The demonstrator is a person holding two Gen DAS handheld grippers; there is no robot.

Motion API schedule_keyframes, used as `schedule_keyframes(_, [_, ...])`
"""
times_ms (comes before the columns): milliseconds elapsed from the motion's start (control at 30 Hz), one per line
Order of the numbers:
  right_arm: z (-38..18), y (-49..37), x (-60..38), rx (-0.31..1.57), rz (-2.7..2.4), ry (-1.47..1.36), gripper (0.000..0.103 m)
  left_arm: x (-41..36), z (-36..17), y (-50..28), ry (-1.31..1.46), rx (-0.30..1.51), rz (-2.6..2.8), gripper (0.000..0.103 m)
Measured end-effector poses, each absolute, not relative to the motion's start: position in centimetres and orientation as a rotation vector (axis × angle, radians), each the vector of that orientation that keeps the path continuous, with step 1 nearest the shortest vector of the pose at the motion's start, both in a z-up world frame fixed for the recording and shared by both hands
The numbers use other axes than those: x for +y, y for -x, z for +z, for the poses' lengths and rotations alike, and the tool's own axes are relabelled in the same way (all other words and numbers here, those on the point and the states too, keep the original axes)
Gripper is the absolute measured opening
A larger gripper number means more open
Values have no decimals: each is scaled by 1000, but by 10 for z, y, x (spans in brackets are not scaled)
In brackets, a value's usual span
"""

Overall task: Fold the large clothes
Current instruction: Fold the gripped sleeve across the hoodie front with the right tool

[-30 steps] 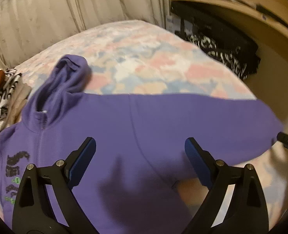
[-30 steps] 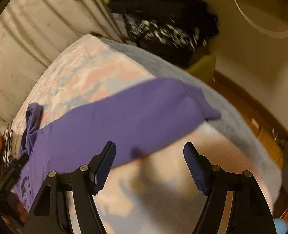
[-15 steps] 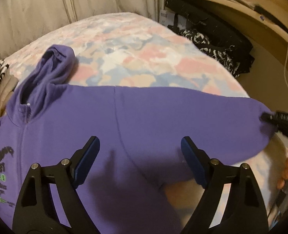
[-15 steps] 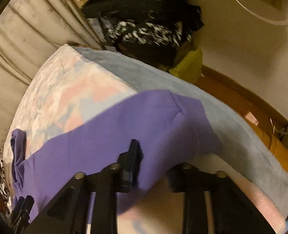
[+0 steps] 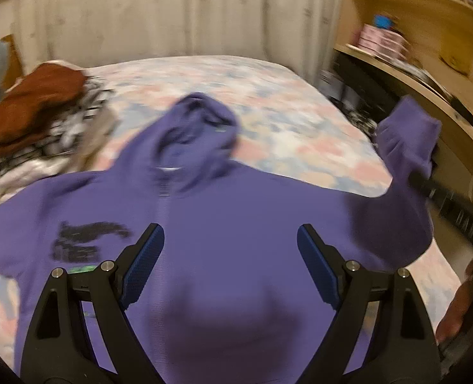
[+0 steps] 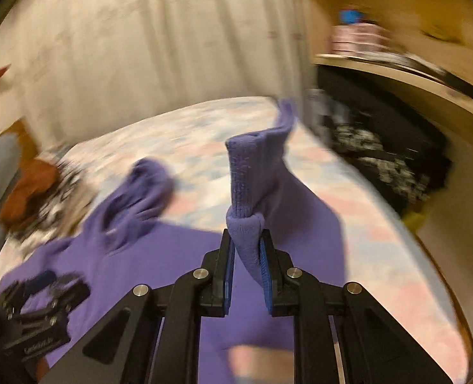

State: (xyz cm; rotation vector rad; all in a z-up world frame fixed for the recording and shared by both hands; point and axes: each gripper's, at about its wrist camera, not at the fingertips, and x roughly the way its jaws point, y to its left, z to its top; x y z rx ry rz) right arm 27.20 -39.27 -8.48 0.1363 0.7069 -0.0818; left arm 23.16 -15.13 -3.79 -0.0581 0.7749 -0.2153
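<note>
While pinched: hoodie sleeve (image 6: 252, 172), R gripper (image 6: 246, 249).

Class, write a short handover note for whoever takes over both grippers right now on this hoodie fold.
Right gripper: shut on the sleeve cuff, lifted off the bed.
Left gripper: open, holding nothing, above the chest of the purple hoodie.
Hoodie lies face up, hood toward the curtain; a pile of other clothes sits beside it.
Done: sleeve gripped and raised.
Left: probably lay that sleeve across the body, then the other sleeve, then fold the body.
</note>
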Motion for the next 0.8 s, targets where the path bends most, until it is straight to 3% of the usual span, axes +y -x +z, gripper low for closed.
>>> schedule_keyframes(267, [-181, -307, -270, 952, 71, 10, 18, -74, -87, -234, 128, 904, -156, 84])
schedule_keyframes(333, [-208, -307, -253, 1037, 73, 83, 26, -70, -103, -233, 141, 947, -188, 84])
schedule_keyframes(433, [-221, -288, -247, 1048, 111, 93, 50, -67, -122, -231, 200, 995, -264, 84])
schedule_keyframes(500, [-211, -276, -253, 1019, 129, 68, 71, -71, -127, -233, 251, 1023, -314, 84])
schedule_keyframes(800, [-171, -198, -276, 930, 88, 16, 72, -111, -146, -252, 302, 1119, -450, 83])
